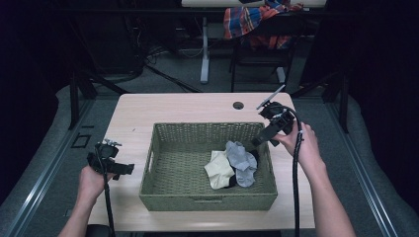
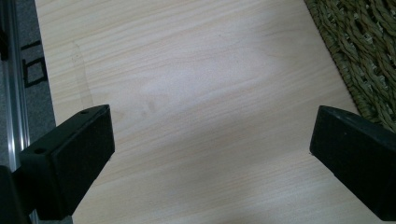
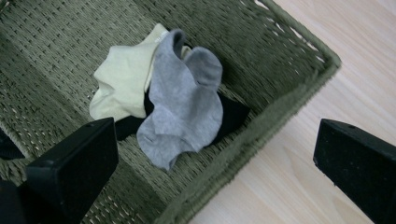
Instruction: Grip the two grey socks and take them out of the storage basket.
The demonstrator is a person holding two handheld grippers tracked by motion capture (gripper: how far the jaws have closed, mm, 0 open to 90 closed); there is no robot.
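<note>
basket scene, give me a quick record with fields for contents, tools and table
basket: green woven basket on the wooden table
contents: grey sock on top, pale yellow sock beside it, black sock underneath
right tool: open, above basket's right rim
left tool: open, left of basket, holding nothing

Grey sock, crumpled, lay atop a pale yellow sock & a black one, all heaped near the green wicker basket's right wall, front-right corner.
</note>
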